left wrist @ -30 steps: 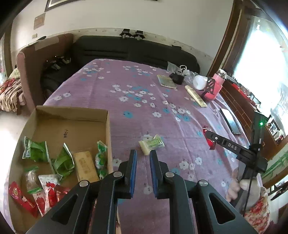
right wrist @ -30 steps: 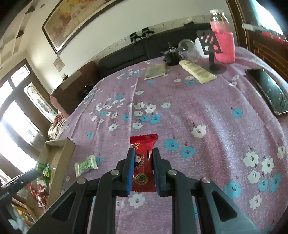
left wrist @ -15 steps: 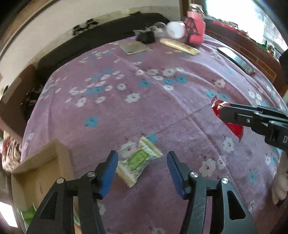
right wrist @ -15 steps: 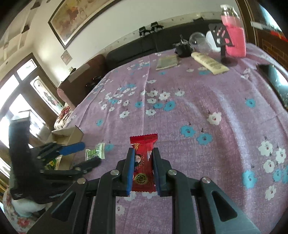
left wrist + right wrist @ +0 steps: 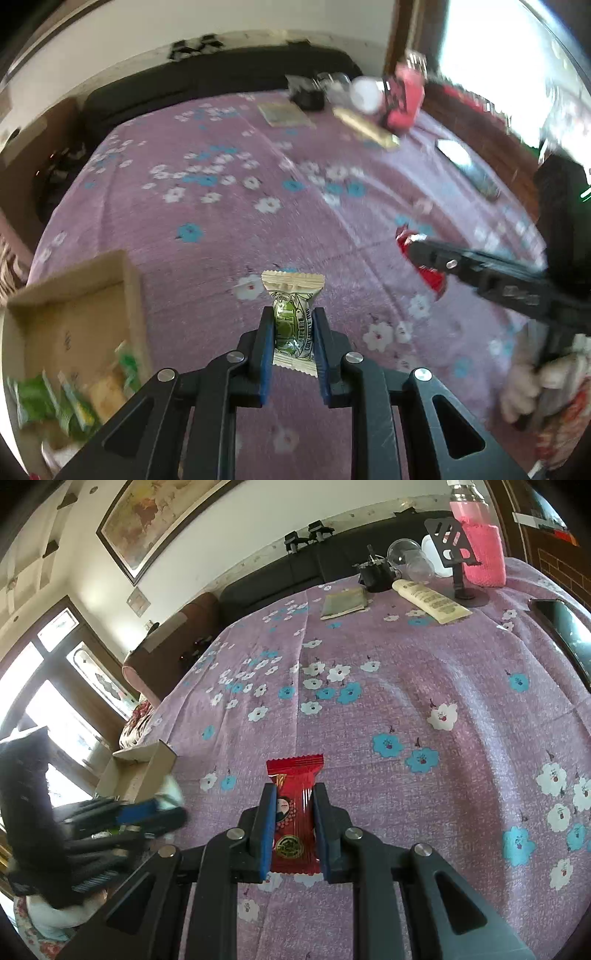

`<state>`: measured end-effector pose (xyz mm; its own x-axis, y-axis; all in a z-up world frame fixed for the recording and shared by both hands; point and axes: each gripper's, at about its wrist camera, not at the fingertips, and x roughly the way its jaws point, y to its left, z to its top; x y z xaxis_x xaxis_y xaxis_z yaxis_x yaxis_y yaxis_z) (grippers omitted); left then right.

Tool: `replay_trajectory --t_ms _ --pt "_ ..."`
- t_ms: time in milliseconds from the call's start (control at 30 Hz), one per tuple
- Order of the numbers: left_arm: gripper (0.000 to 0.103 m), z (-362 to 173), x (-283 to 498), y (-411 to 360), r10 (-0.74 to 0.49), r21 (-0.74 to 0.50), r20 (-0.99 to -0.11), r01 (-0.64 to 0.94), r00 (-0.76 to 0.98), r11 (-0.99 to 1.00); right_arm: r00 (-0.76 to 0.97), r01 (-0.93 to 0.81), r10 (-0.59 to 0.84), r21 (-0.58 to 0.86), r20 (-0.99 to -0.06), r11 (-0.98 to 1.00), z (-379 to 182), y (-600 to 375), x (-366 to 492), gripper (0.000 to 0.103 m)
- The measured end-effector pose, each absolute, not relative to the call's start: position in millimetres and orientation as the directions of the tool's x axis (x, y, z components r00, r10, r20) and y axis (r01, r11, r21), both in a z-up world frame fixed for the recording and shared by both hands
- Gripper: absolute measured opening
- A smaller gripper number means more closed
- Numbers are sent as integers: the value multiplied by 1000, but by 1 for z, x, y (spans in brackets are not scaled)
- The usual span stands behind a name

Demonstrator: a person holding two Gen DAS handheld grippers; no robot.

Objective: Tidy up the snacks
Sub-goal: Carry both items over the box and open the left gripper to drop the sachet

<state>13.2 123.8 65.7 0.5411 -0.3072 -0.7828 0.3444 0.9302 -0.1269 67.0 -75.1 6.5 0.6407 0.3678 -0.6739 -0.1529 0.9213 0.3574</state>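
Observation:
My left gripper (image 5: 293, 325) is shut on a green and cream snack packet (image 5: 293, 317), held above the purple floral tablecloth (image 5: 221, 206). A cardboard box (image 5: 129, 280) with several green and other snack packets stands at the lower left. My right gripper (image 5: 294, 805) is shut on a red snack packet (image 5: 295, 805), held over the cloth. The right gripper also shows in the left wrist view (image 5: 424, 251) with the red packet (image 5: 432, 278). The left gripper shows blurred in the right wrist view (image 5: 162, 808), beside the box (image 5: 147, 764).
At the table's far end stand a pink bottle (image 5: 480, 542), a black phone stand (image 5: 454, 554), a cream tube (image 5: 428, 600), a flat grey-green packet (image 5: 345, 603), a clear glass (image 5: 410, 559) and a small black object (image 5: 375, 576). A phone (image 5: 565, 631) lies at the right edge. A dark sofa (image 5: 214, 81) is behind.
My left gripper went from open around the green packet to shut on it and lifted it. The right gripper kept hold of the red packet and barely moved.

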Motion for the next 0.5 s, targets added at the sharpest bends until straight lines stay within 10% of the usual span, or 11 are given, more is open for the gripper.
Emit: replay_trajectory --t_ms 500 --pt "20 99 -112 301 -140 -220 -706 -28 694 975 627 -203 369 314 -686 928 22 -32 48 18"
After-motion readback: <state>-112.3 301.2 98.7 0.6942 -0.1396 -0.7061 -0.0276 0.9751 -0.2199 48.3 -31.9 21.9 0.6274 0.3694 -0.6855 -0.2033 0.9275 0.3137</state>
